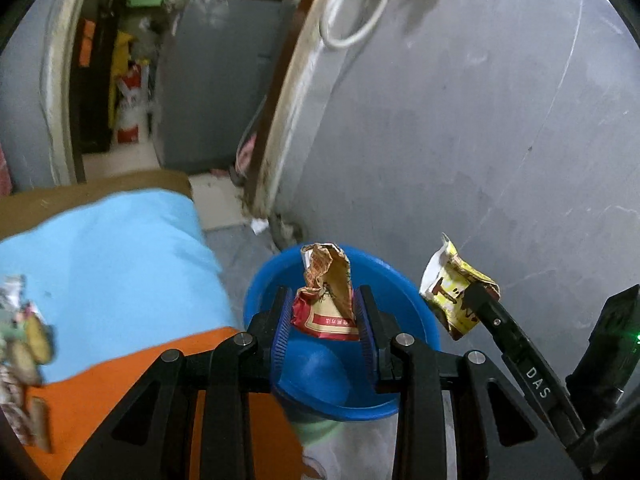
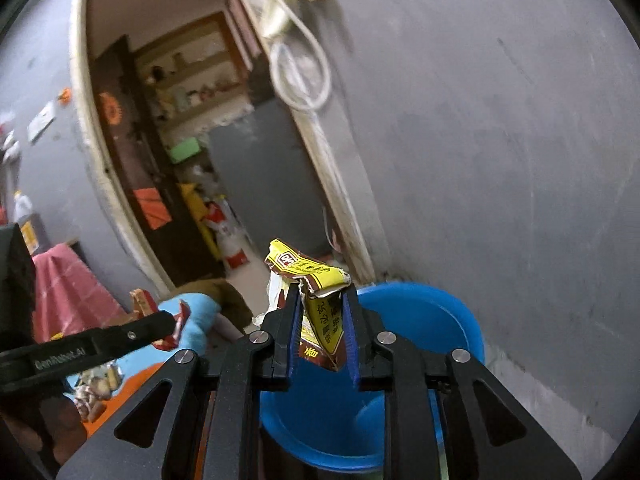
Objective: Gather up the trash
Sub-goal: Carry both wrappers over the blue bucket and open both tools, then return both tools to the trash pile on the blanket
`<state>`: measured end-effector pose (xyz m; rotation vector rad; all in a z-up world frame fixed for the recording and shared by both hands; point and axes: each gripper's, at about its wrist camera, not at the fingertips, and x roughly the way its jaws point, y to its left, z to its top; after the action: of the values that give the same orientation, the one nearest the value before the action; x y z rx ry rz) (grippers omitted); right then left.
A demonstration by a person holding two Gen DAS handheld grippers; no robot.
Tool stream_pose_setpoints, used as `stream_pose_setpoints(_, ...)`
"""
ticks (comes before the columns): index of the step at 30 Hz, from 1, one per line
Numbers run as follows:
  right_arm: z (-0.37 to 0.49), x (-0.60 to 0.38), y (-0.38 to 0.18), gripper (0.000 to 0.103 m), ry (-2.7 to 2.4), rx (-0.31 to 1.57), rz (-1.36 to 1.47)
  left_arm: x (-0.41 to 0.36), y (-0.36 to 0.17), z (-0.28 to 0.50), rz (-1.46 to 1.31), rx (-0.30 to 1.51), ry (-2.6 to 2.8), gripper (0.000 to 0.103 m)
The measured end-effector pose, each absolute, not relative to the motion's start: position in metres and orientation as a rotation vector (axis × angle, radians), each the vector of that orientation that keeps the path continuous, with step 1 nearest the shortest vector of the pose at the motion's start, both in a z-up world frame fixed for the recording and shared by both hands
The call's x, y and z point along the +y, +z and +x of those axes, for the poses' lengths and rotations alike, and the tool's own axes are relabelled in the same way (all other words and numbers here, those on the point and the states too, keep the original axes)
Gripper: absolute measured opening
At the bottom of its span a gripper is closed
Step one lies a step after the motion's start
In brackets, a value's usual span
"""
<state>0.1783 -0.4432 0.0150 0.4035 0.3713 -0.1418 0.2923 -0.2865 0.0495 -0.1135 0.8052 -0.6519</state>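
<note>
My left gripper (image 1: 324, 294) is shut on a crumpled red and brown wrapper (image 1: 326, 280), which it holds upright over the blue plastic bin (image 1: 420, 308). To its right, my right gripper (image 1: 474, 294) grips a yellow and brown wrapper (image 1: 448, 280) just outside the bin's rim. In the right wrist view, the right gripper (image 2: 322, 288) has its blue pads pressed on that yellow wrapper (image 2: 304, 266), with the bin (image 2: 460, 304) below and to the right. The left gripper (image 2: 172, 322) shows at the left with the red wrapper (image 2: 182, 314).
A table under a light blue and orange cloth (image 1: 120, 260) stands left of the bin, with several more snack wrappers (image 1: 24, 340) on it. A grey wall (image 1: 480, 140) rises behind the bin. A doorway (image 2: 180, 140) opens onto a cluttered room.
</note>
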Motion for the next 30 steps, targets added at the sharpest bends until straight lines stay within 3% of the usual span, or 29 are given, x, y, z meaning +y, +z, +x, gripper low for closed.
stream_pose_setpoints(2, 0.180, -0.449, 0.008, 0.019, -0.145, 0.414, 0.428, -0.296, 0.036, 0.303, -0.096, 0.867, -0.656, 0.029)
stream_pose_setpoints(3, 0.181, -0.452, 0.003, 0.025, -0.148, 0.435, 0.443, -0.298, 0.028, 0.306, -0.096, 0.890, -0.660, 0.029)
stream_pose_setpoints(5, 0.179, -0.458, -0.002, 0.034, -0.156, 0.450, 0.464, -0.303, 0.018, 0.311, -0.086, 0.924, -0.652, 0.040)
stream_pose_setpoints(8, 0.178, -0.463, -0.004, 0.035, -0.161, 0.468, 0.487, -0.306, 0.010, 0.308, -0.082, 0.929, -0.648, 0.042)
stream_pose_setpoints(21, 0.174, -0.453, 0.021, 0.052, -0.163, 0.387, 0.428, -0.253, 0.040, 0.290, -0.135, 0.767, -0.560, 0.060)
stream_pose_setpoints(23, 0.173, -0.447, 0.027, 0.057, -0.161, 0.362, 0.407, -0.237, 0.049, 0.286, -0.147, 0.721, -0.528, 0.067)
stream_pose_setpoints(25, 0.170, -0.439, 0.034, 0.076, -0.156, 0.328, 0.381, -0.223, 0.058, 0.281, -0.157, 0.671, -0.495, 0.074)
stream_pose_setpoints(30, 0.167, -0.414, 0.051, 0.086, -0.138, 0.263, 0.314, -0.188, 0.080, 0.259, -0.177, 0.530, -0.411, 0.093)
